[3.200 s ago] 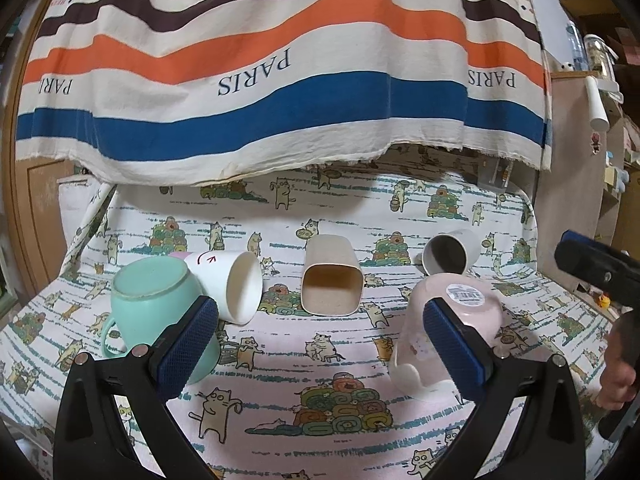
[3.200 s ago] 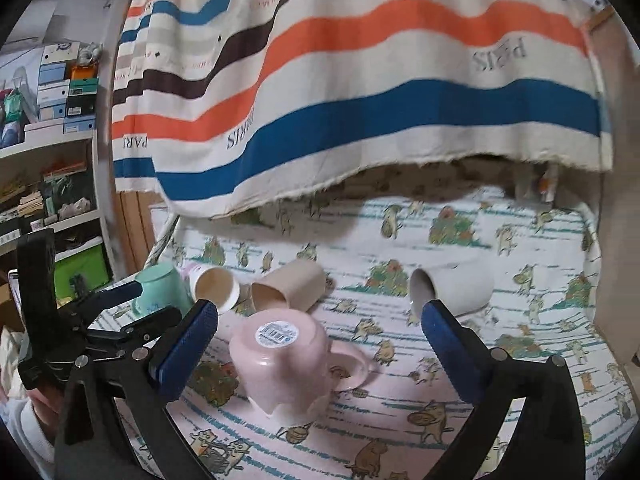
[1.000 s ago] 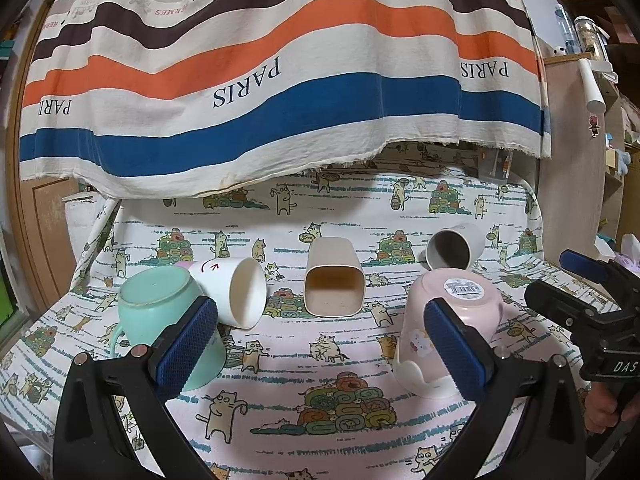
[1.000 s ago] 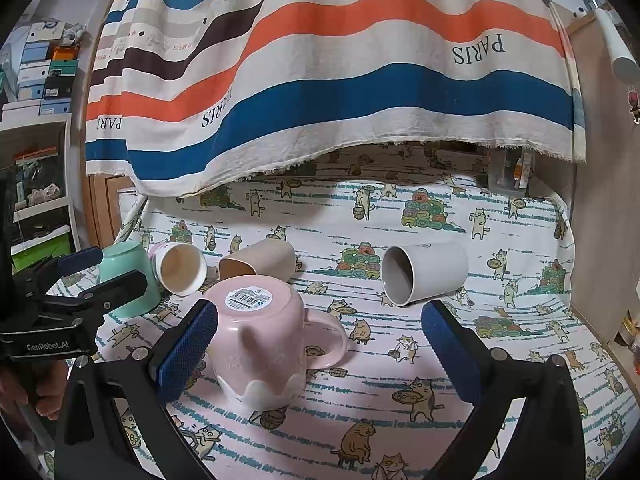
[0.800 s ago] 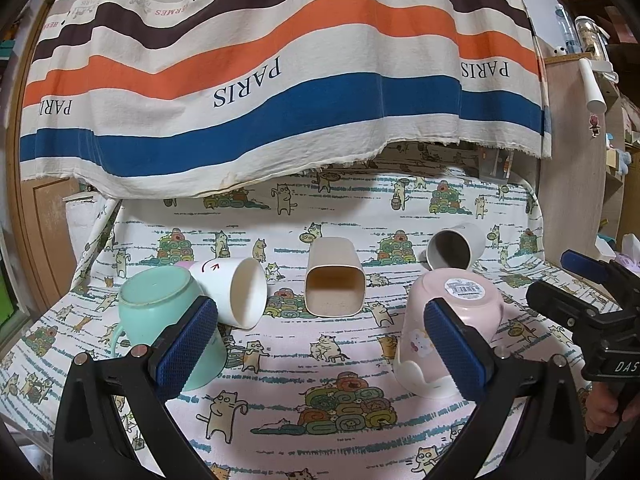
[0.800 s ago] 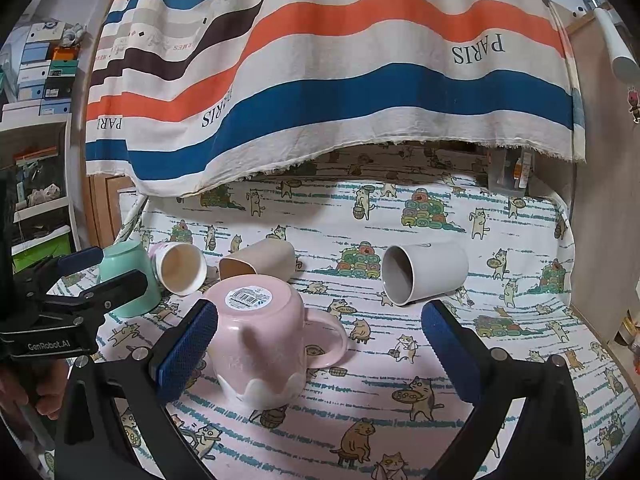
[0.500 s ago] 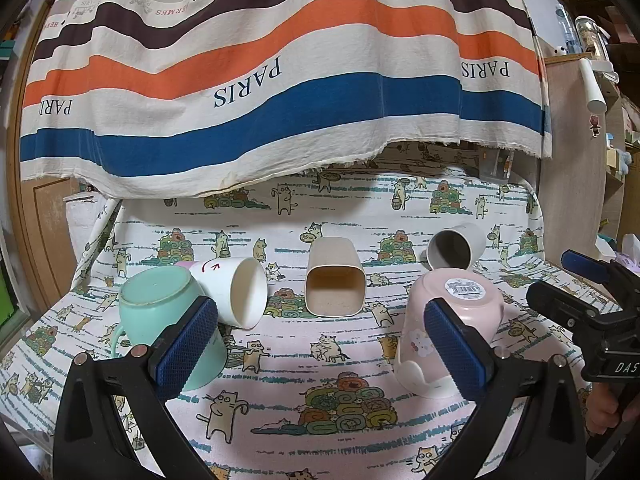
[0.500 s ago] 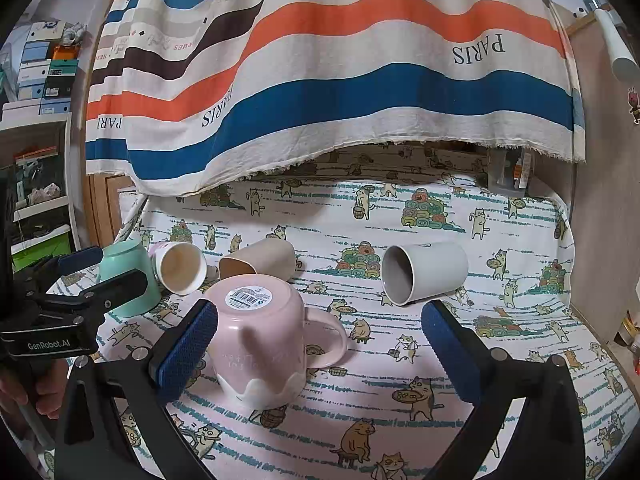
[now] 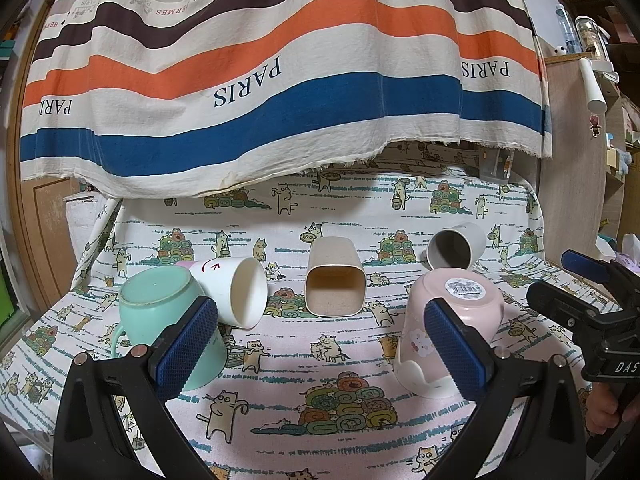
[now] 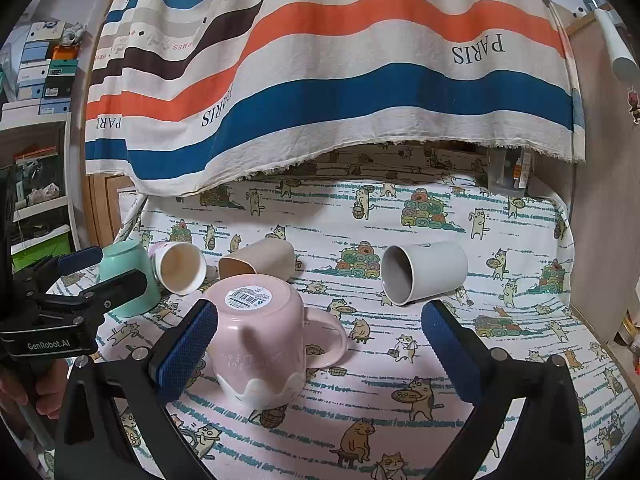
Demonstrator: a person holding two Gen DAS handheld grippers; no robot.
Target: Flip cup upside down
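A pink mug (image 9: 448, 328) (image 10: 260, 332) stands upside down on the cat-print cloth, barcode sticker up, handle to its right in the right wrist view. A mint green mug (image 9: 160, 320) (image 10: 128, 280) also stands upside down at the left. A white cup (image 9: 236, 292) (image 10: 180, 266), a beige square cup (image 9: 334, 288) (image 10: 260, 262) and a grey cup (image 9: 456, 246) (image 10: 424, 272) lie on their sides. My left gripper (image 9: 320, 354) is open and empty, in front of the cups. My right gripper (image 10: 318, 350) is open and empty, just in front of the pink mug.
A striped PARIS cloth (image 9: 280, 80) hangs over the back of the table. A wooden cabinet (image 9: 576, 184) stands at the right edge. Shelves with boxes (image 10: 40, 64) are at the left. The cat-print tablecloth (image 9: 280, 400) covers the table.
Over the last second almost nothing moves. Since about three seconds ago both grippers have drawn back and steadied, and the cups stay where they were.
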